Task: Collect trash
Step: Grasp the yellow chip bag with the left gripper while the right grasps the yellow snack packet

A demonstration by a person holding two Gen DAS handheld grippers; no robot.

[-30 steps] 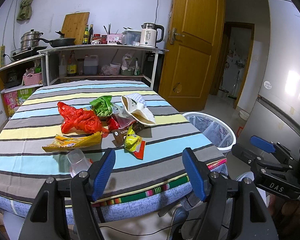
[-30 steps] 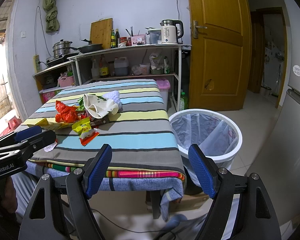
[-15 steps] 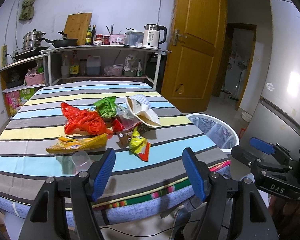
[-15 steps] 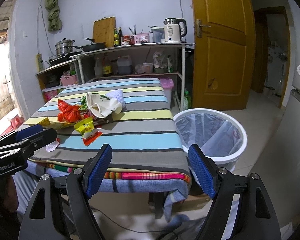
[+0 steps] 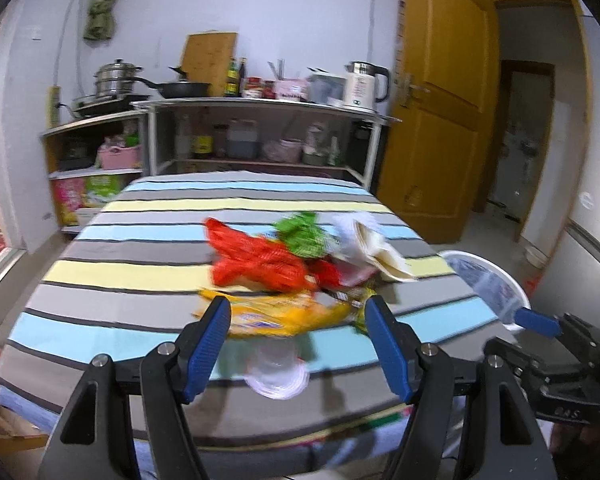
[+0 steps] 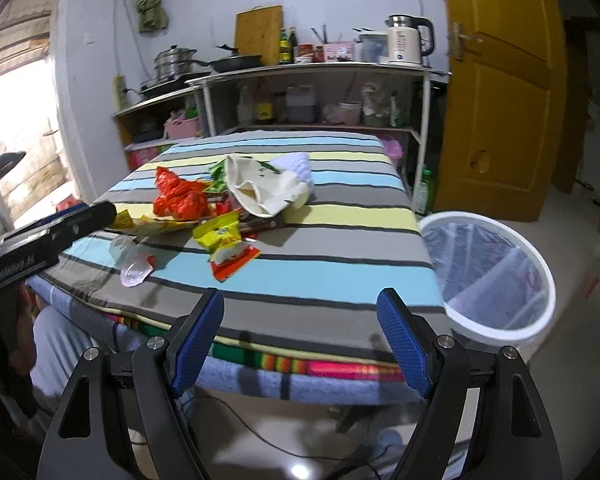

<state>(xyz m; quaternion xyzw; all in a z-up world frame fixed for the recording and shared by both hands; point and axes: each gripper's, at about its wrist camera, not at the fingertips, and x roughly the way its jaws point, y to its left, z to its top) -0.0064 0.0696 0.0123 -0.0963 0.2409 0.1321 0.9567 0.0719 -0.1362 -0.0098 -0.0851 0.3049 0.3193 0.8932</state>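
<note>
Reaching toward wrappers (image 5: 276,316) heaped on the striped table (image 5: 140,272), the left gripper (image 5: 296,340) spreads wide, empty; the right gripper (image 6: 300,336) waits parted beside the bin (image 6: 496,276).

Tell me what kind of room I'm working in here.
Most likely a small home kitchen that doubles as a dining space: a steamer pot and frying pan sit on a shelf beside an electric kettle, and sauce bottles stand behind the striped table.
</note>
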